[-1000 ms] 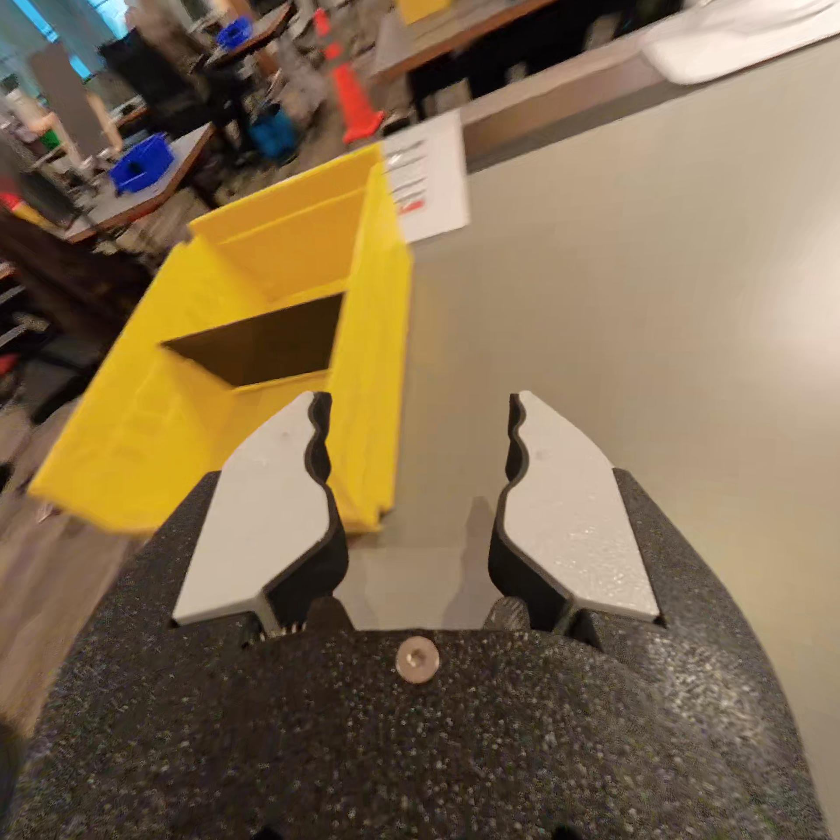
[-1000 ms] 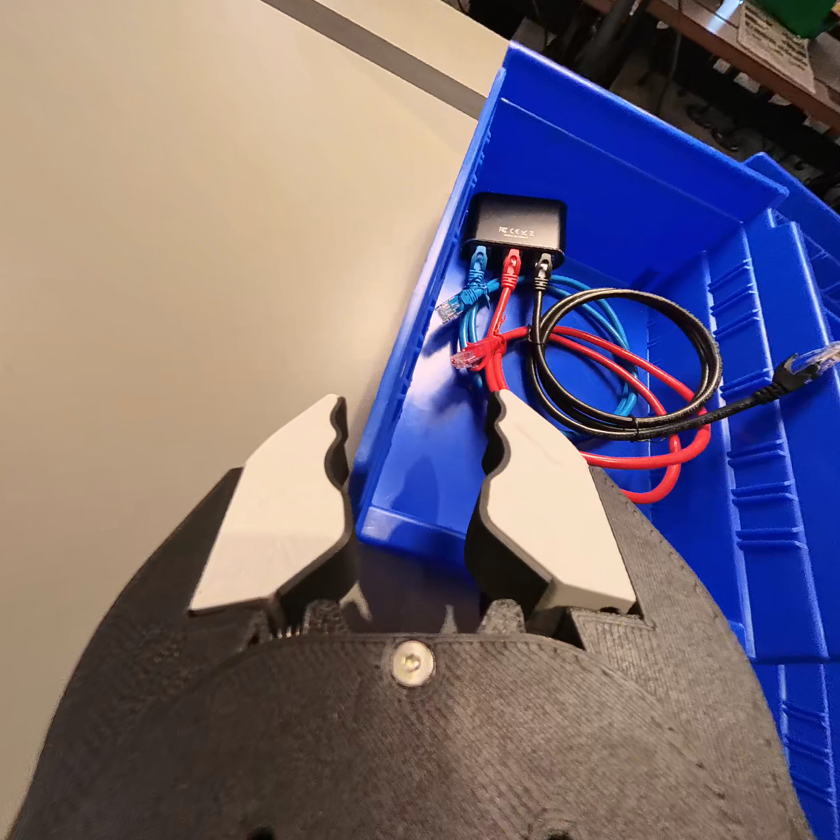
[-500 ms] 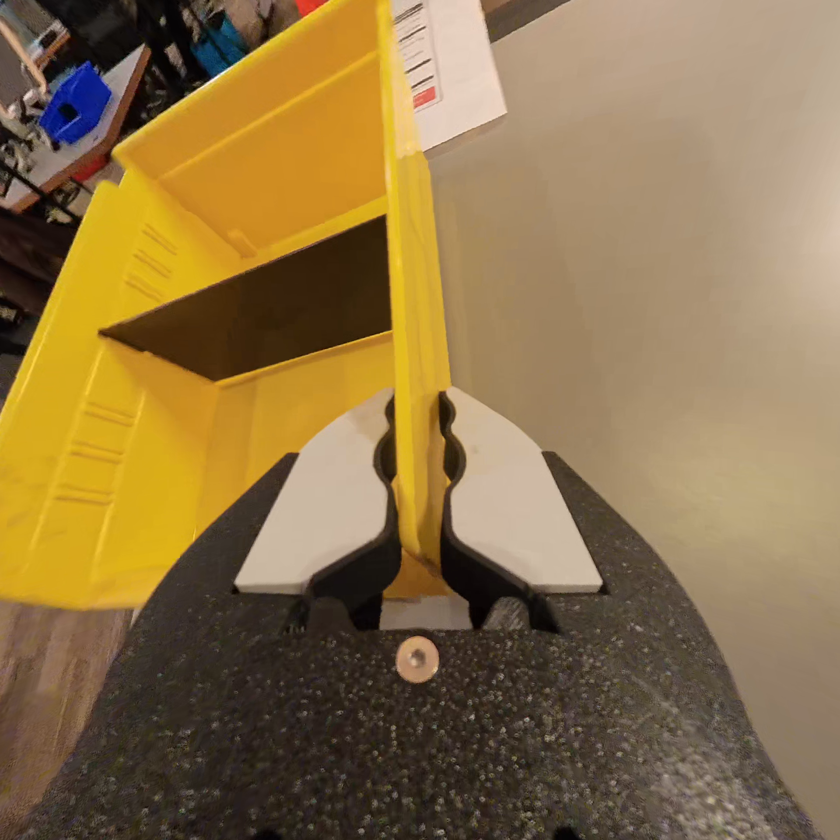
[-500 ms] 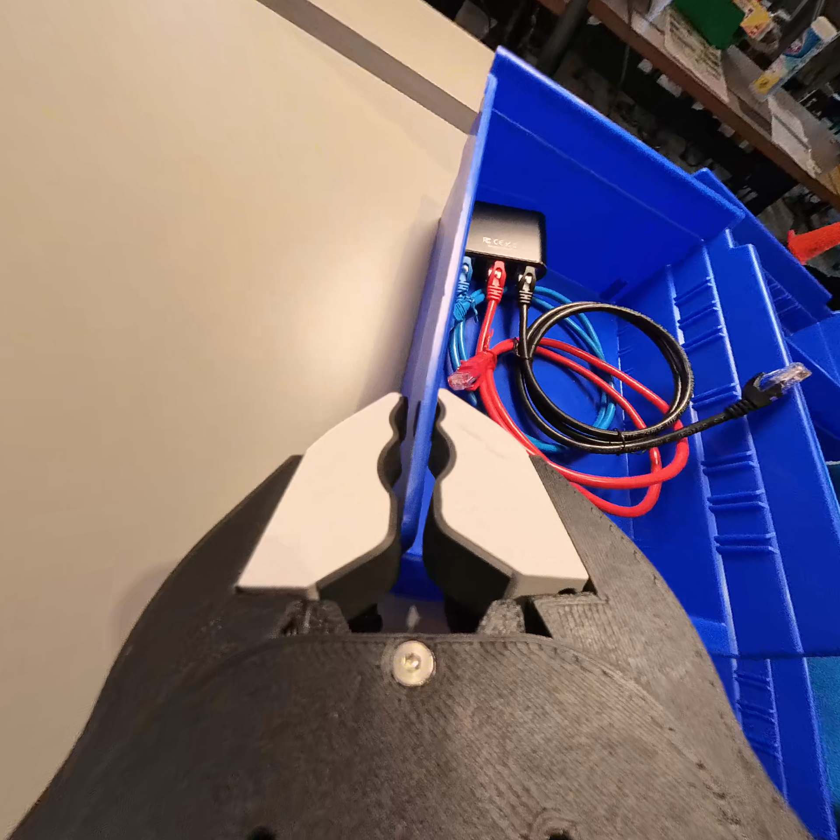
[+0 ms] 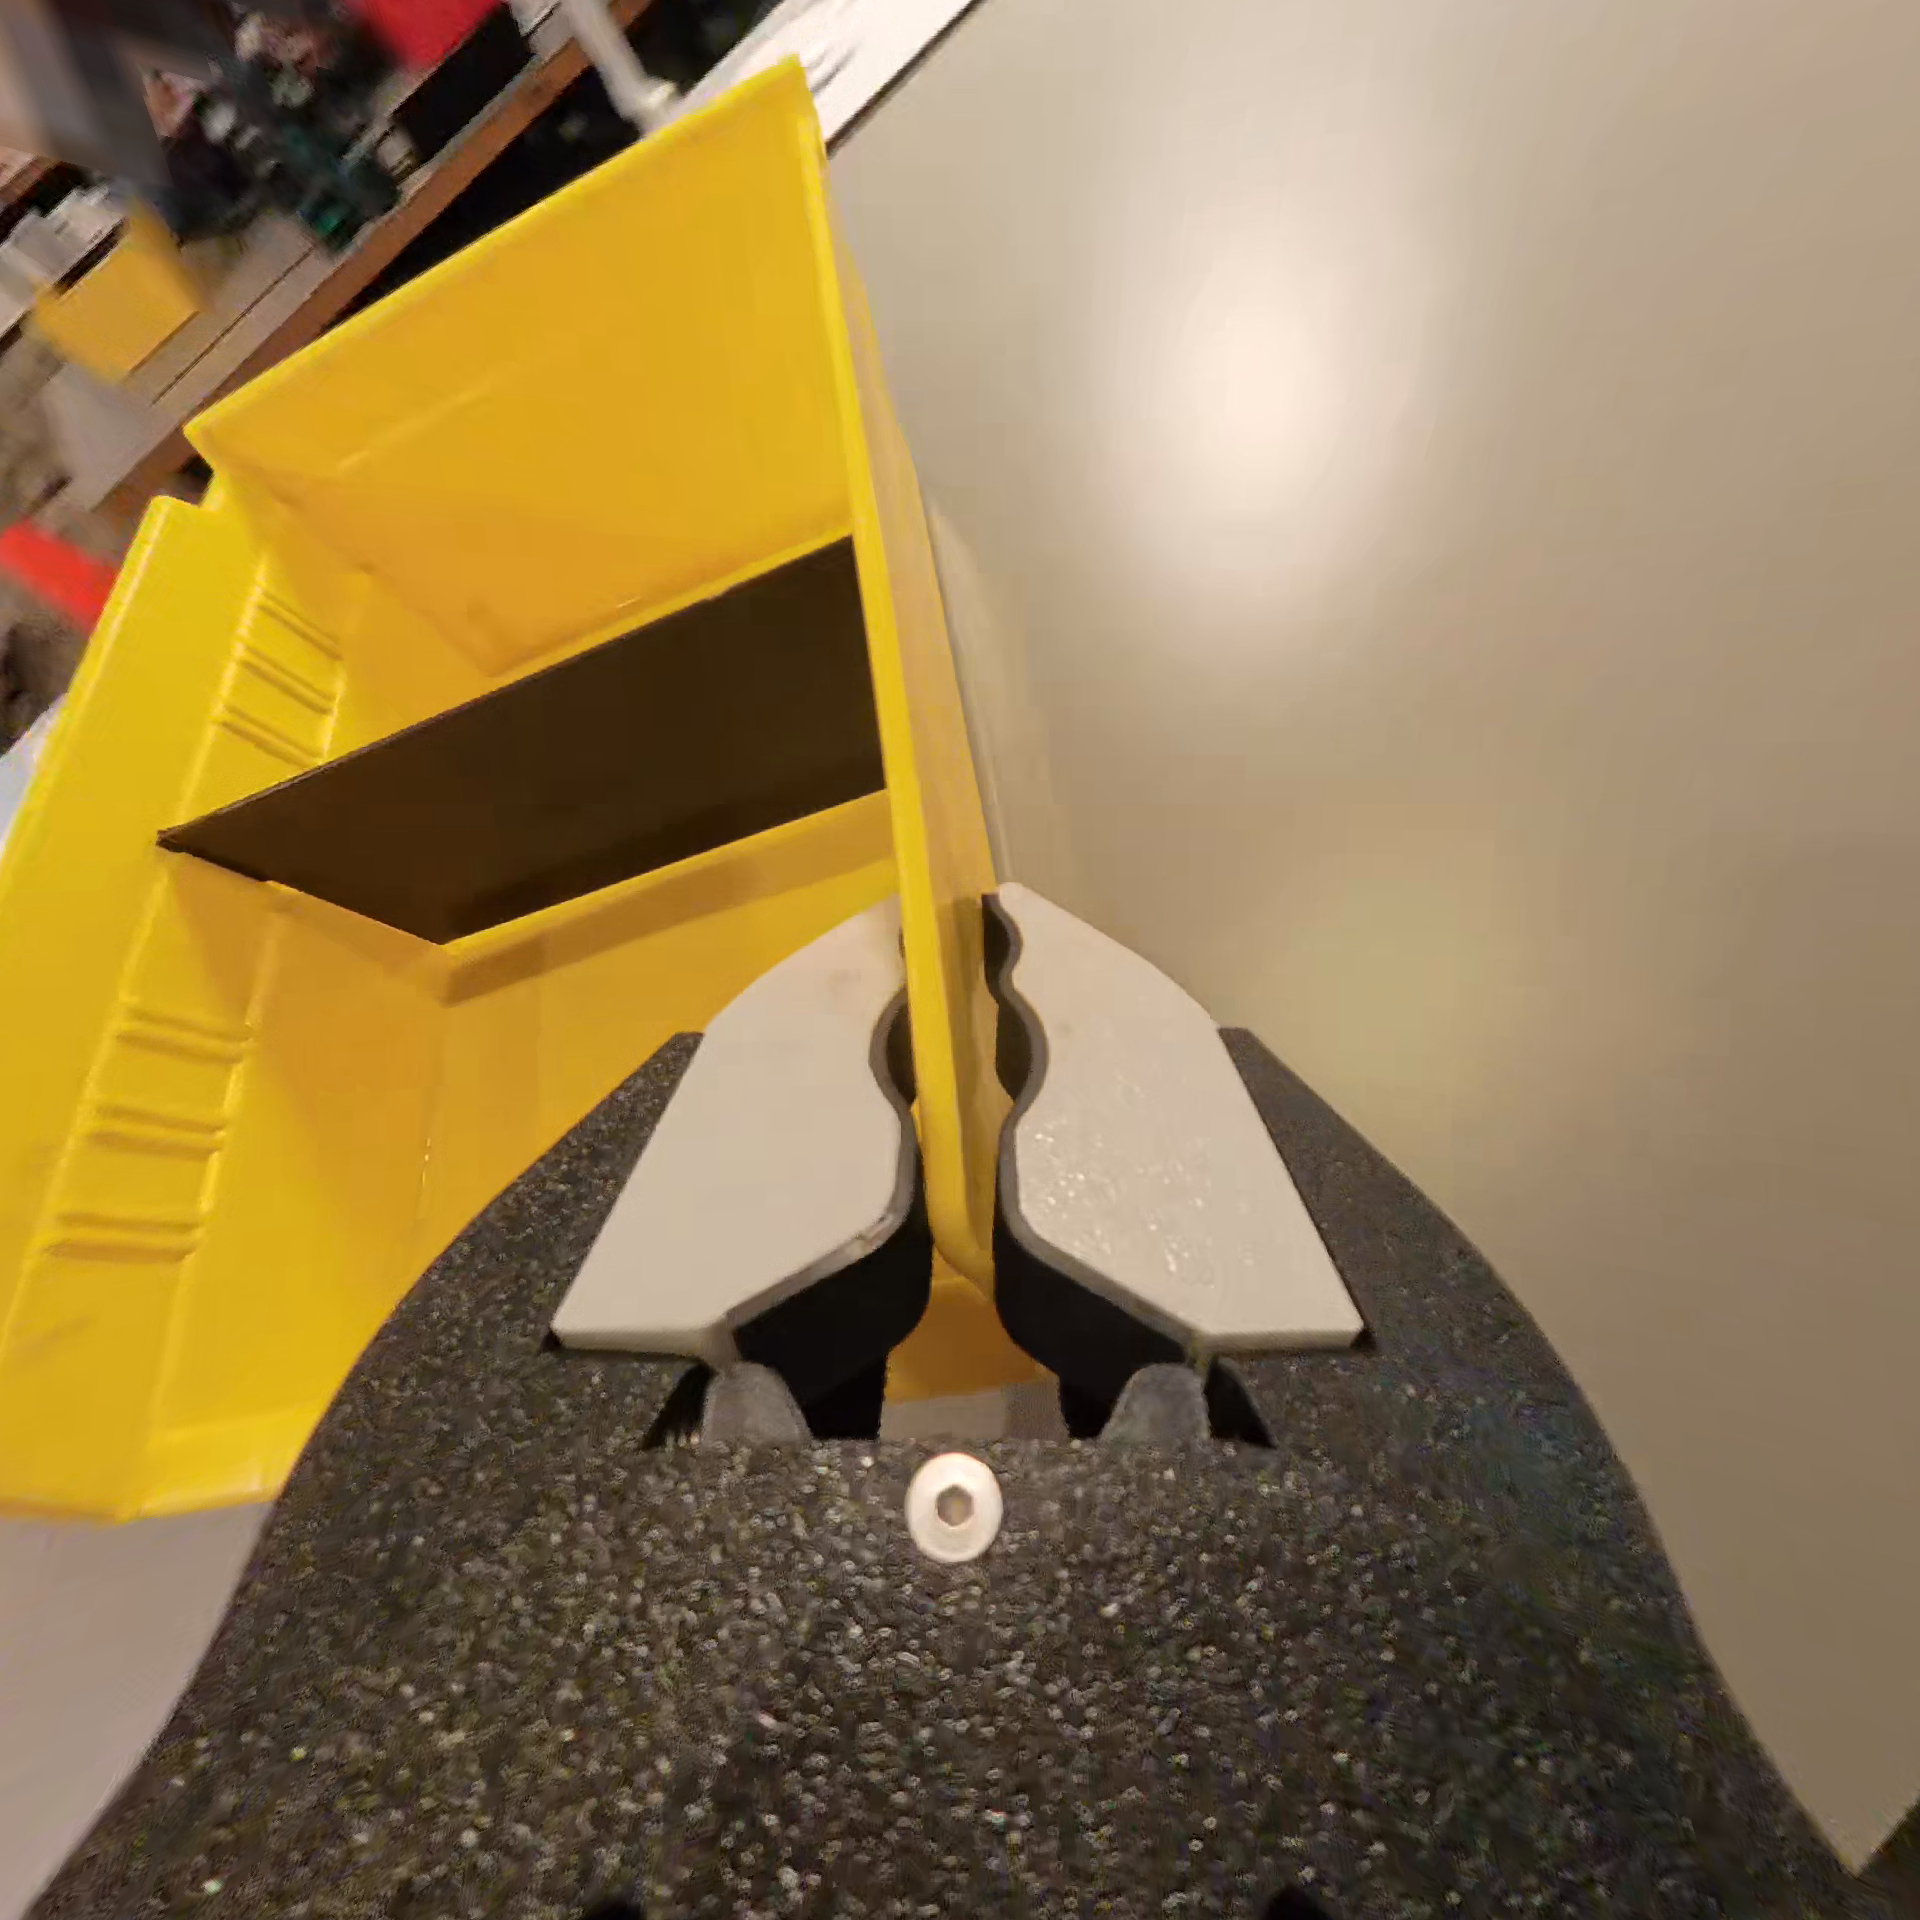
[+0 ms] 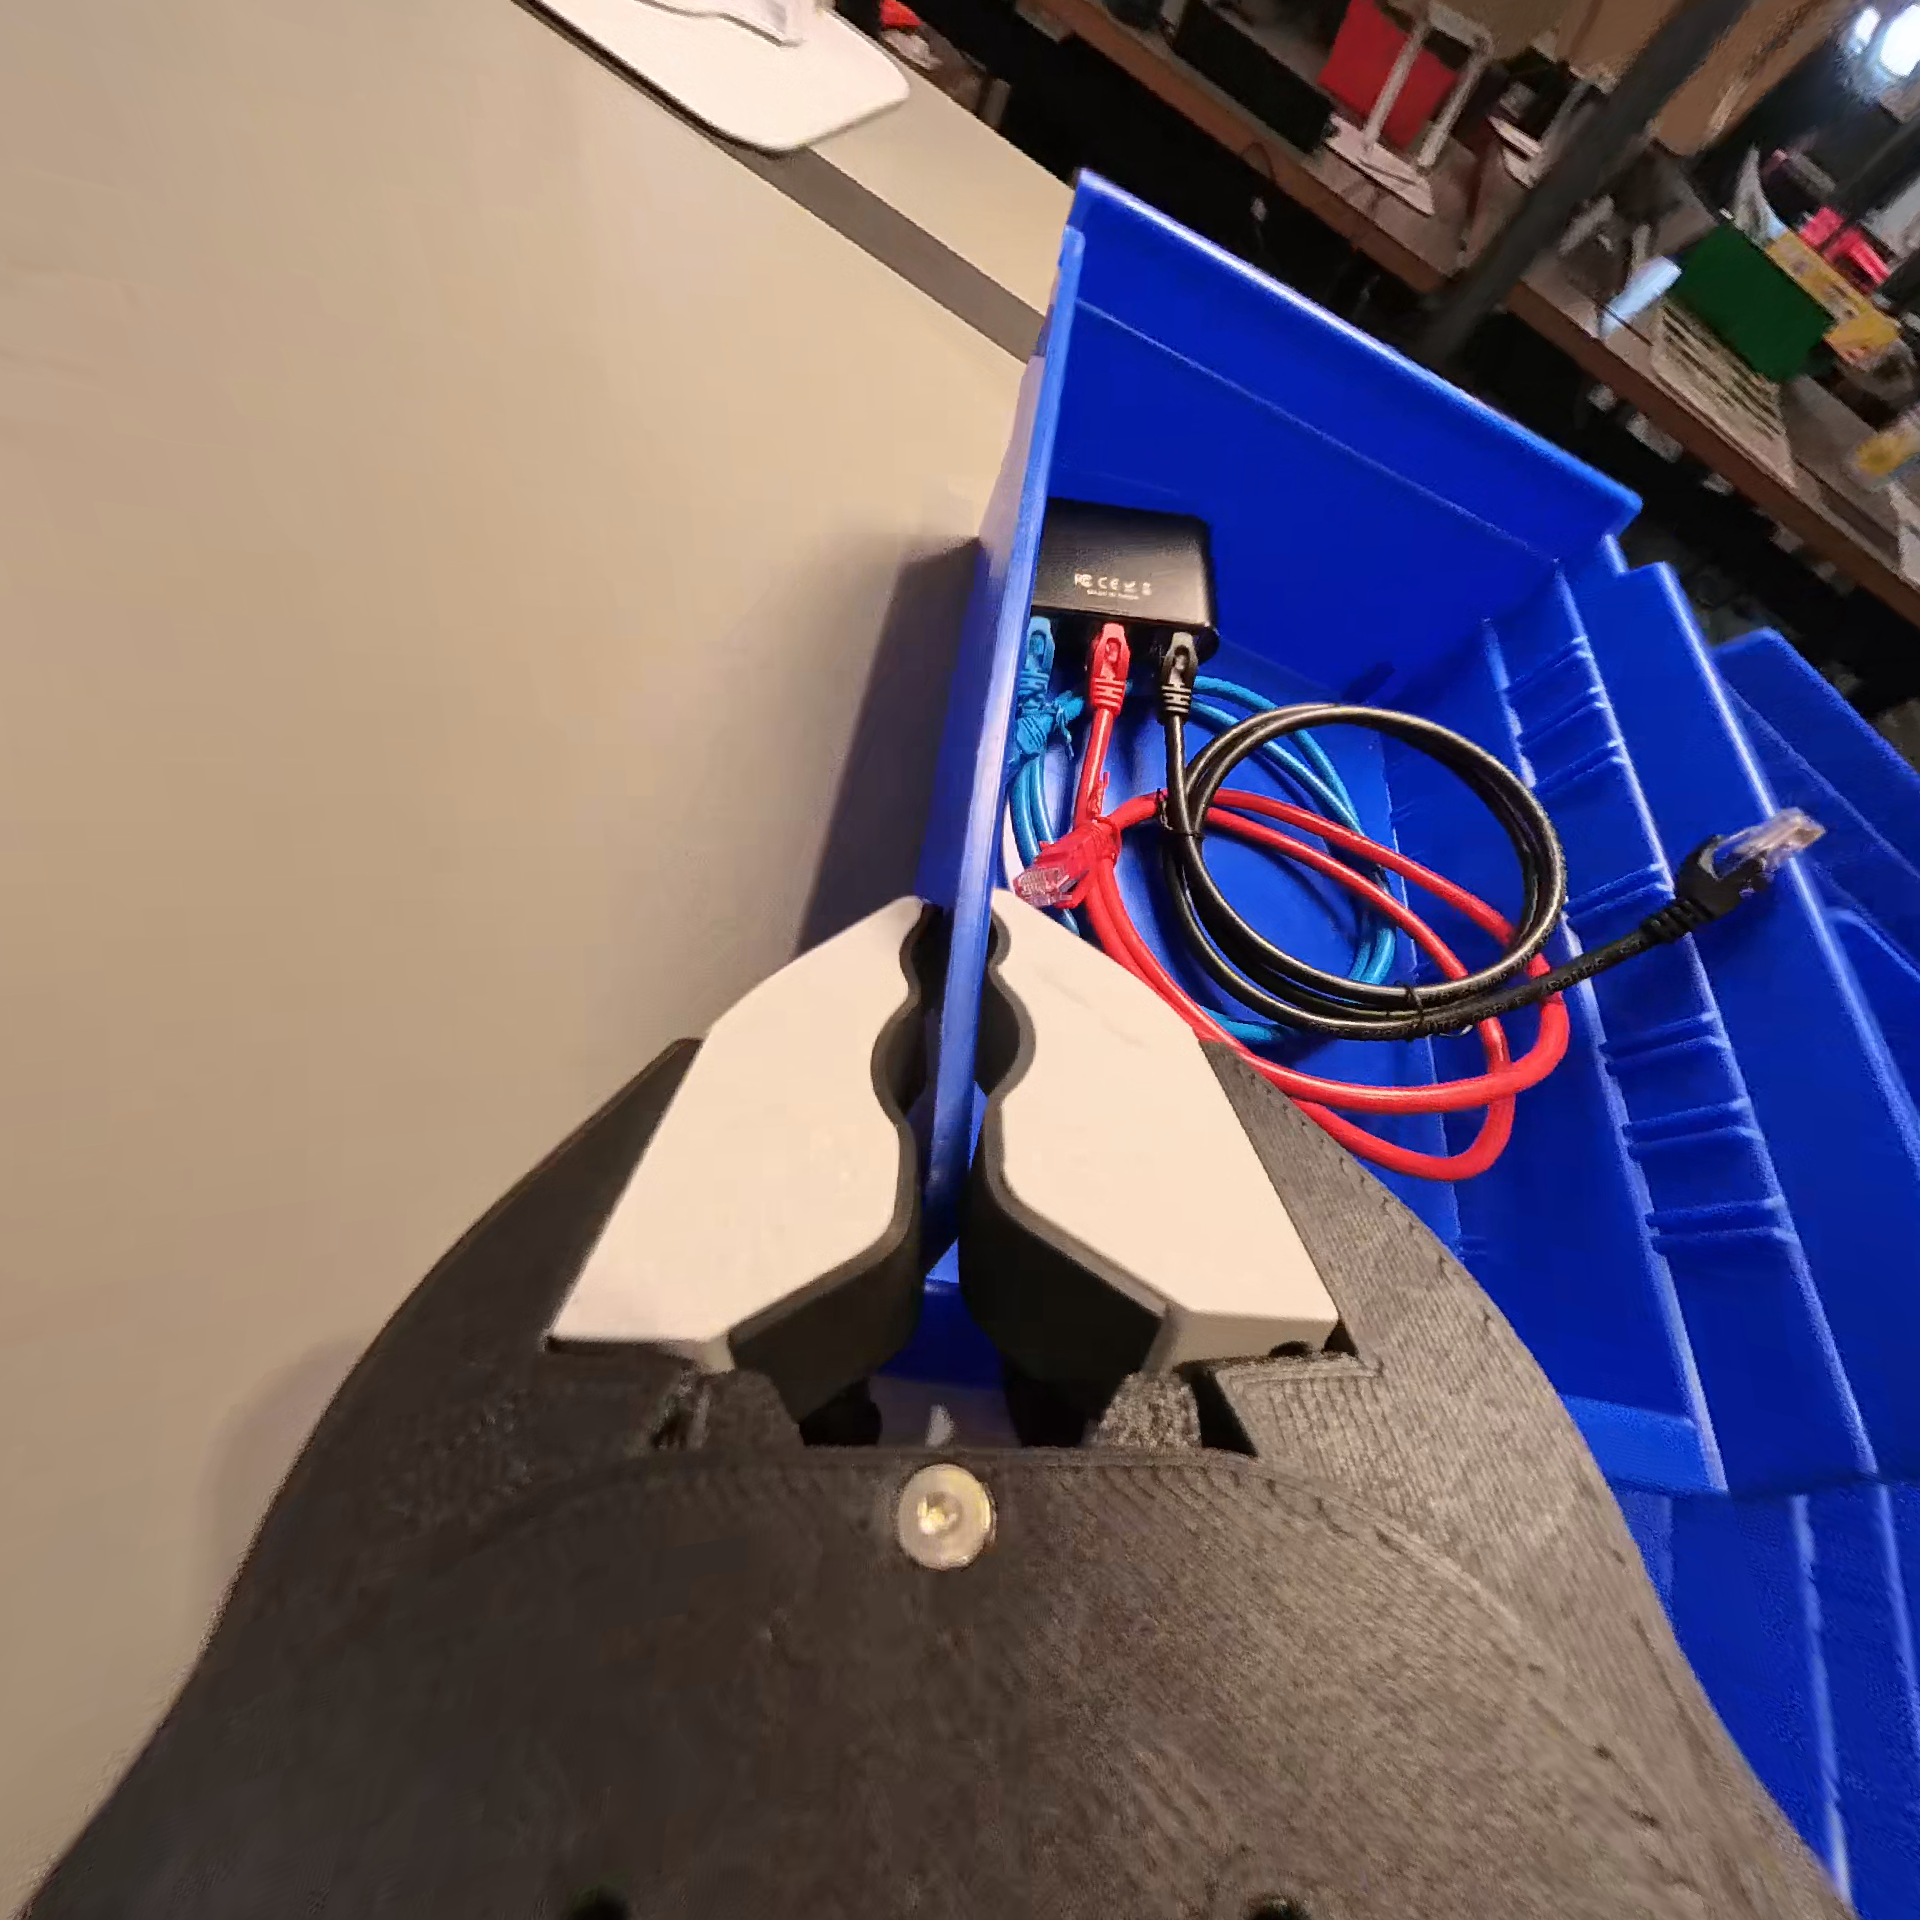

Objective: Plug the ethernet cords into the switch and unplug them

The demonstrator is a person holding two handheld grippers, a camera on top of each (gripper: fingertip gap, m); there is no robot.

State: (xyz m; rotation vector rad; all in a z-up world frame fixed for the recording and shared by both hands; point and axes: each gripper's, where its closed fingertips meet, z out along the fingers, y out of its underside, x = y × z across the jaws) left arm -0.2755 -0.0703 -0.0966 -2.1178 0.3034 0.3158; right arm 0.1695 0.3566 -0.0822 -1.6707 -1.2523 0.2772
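Note:
A black switch (image 6: 1127,566) lies at the far end of a blue bin (image 6: 1299,416). A blue cord (image 6: 1039,727), a red cord (image 6: 1101,707) and a black cord (image 6: 1527,821) are plugged into it and coiled on the bin floor. The black cord's loose plug (image 6: 1756,842) rests on the bin's right wall. My right gripper (image 6: 958,920) is shut on the blue bin's left wall. My left gripper (image 5: 940,925) is shut on the right wall of an empty yellow bin (image 5: 520,520) that has a dark divider (image 5: 582,758).
Both bins sit on a beige table (image 6: 416,520), which stretches to the right of the yellow bin (image 5: 1455,623). A second blue bin (image 6: 1849,831) stands right of the first. A white object (image 6: 748,73) lies at the table's far end. Cluttered benches stand beyond.
Both grippers were open beside the bins a second ago and have closed on the bin walls. Since then both views have swung, and the bins have stayed in the jaws.

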